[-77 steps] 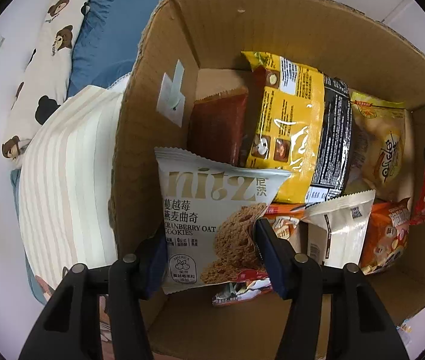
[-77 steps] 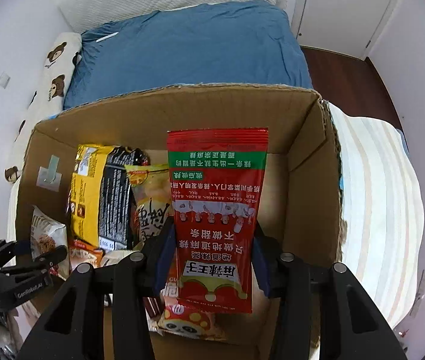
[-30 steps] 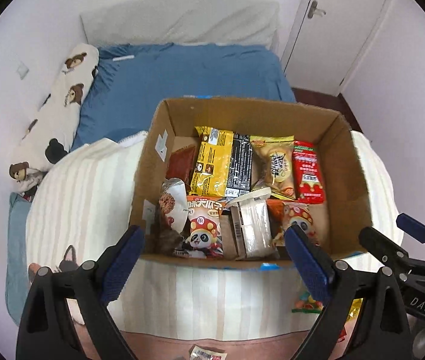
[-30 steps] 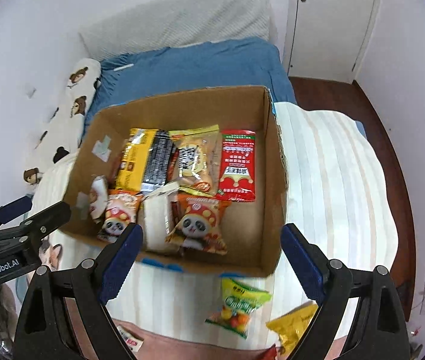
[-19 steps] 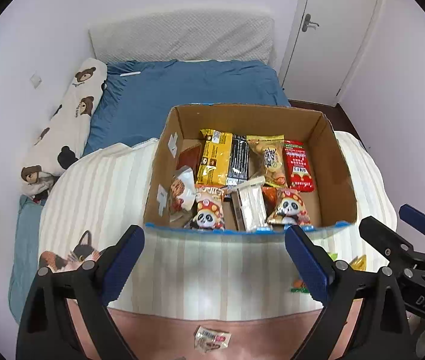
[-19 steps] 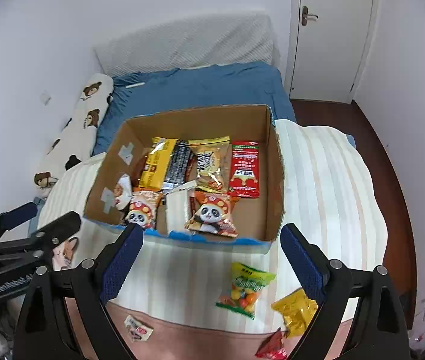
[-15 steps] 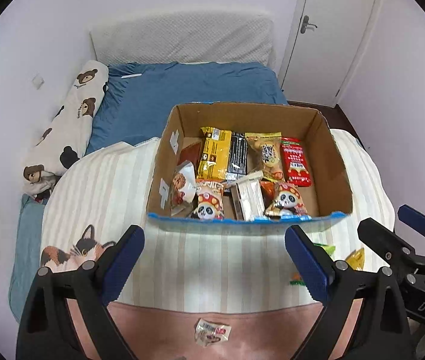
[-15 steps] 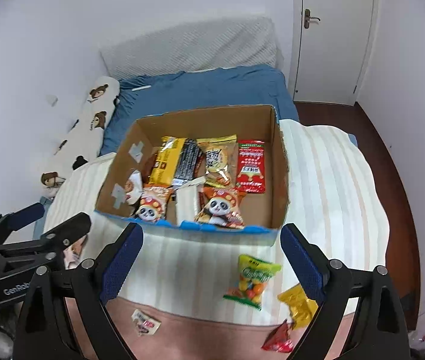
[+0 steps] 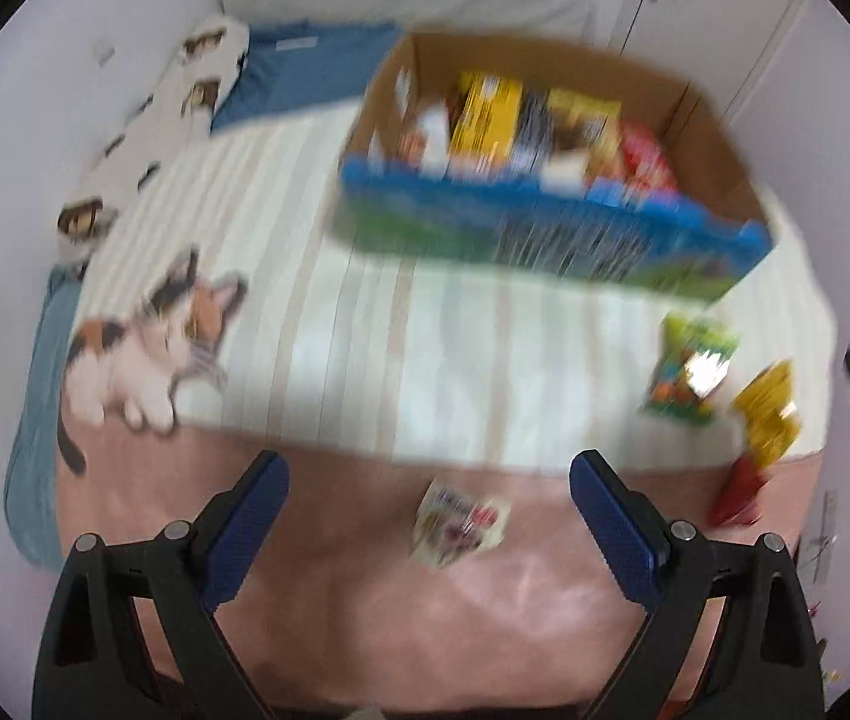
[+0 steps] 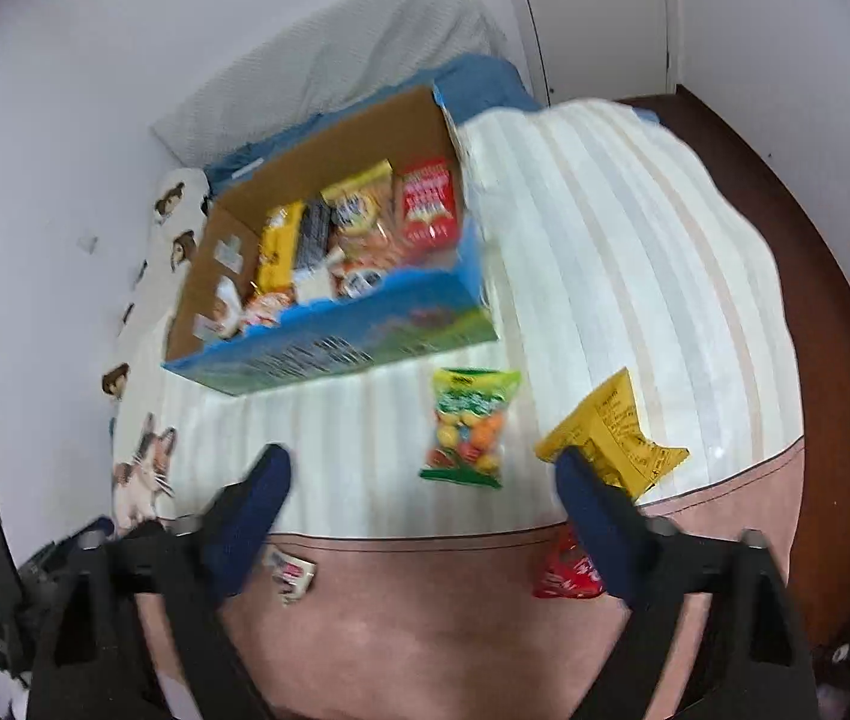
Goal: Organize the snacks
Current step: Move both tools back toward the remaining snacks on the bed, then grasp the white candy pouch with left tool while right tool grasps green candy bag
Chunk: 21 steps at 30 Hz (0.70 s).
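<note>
A cardboard box (image 9: 550,246) with a blue-green front holds several snack packs and sits on the striped blanket; it also shows in the right wrist view (image 10: 335,348). Loose on the bed lie a green candy bag (image 10: 469,426), a yellow pack (image 10: 610,438), a red pack (image 10: 565,573) and a small white pack (image 10: 290,576). In the left wrist view the white pack (image 9: 460,522) lies between my fingers' line, with the green bag (image 9: 691,366) and yellow pack (image 9: 769,414) to the right. My left gripper (image 9: 427,516) and right gripper (image 10: 422,504) are open and empty, above the bed's near edge.
A bear-print pillow (image 9: 155,120) and blue bedding (image 9: 305,72) lie at the back left. A cat print (image 9: 149,348) marks the blanket. A white door (image 10: 604,12) and dark wooden floor (image 10: 832,276) are to the right. Both views are motion-blurred.
Both grippers have pulled back and tipped downward from the box, open and empty. The box now sits farther away and the loose packs on the bed's near edge have come into view.
</note>
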Tool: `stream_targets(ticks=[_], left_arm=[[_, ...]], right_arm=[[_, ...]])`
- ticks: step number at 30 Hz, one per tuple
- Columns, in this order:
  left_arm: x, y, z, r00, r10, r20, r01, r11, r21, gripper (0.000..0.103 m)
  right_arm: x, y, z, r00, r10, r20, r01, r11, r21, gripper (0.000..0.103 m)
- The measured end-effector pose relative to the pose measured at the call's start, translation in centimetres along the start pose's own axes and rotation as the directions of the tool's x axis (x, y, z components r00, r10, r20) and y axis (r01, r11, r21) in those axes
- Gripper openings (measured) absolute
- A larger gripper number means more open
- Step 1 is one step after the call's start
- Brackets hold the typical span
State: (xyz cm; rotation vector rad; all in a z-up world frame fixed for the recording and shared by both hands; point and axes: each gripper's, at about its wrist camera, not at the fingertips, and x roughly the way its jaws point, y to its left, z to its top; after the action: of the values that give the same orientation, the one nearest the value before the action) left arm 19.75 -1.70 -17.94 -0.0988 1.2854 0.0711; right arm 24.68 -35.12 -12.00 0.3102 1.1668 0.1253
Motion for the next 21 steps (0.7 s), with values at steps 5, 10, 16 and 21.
stream_targets(ticks=[5, 10, 16, 21], left_arm=[[5.4, 0.2, -2.6, 0.988, 0.027, -0.15, -0.025, 1.0, 0.018, 0.096], [9.3, -0.7, -4.0, 0.969, -0.004, -0.246, 0.013, 0.999, 0.038, 0.096], [11.3, -1.0, -5.2, 0.955, -0.028, -0.295, 0.038, 0.999, 0.028, 0.096], [11.6, -0.6, -5.6, 0.954, -0.042, -0.296, 0.048, 0.999, 0.014, 0.096]], right_arm=[[6.1, -1.1, 0.6, 0.996, -0.03, -0.085, 0.033, 0.999, 0.023, 0.072], [12.8, -0.6, 1.6, 0.978, -0.063, -0.2, 0.07, 0.997, 0.032, 0.076], [19.1, 0.2, 1.7, 0.956, -0.16, -0.245, 0.164, 0.986, -0.004, 0.074], [19.2, 1.7, -0.6, 0.953, -0.174, -0.246, 0.15, 0.982, -0.115, 0.054]])
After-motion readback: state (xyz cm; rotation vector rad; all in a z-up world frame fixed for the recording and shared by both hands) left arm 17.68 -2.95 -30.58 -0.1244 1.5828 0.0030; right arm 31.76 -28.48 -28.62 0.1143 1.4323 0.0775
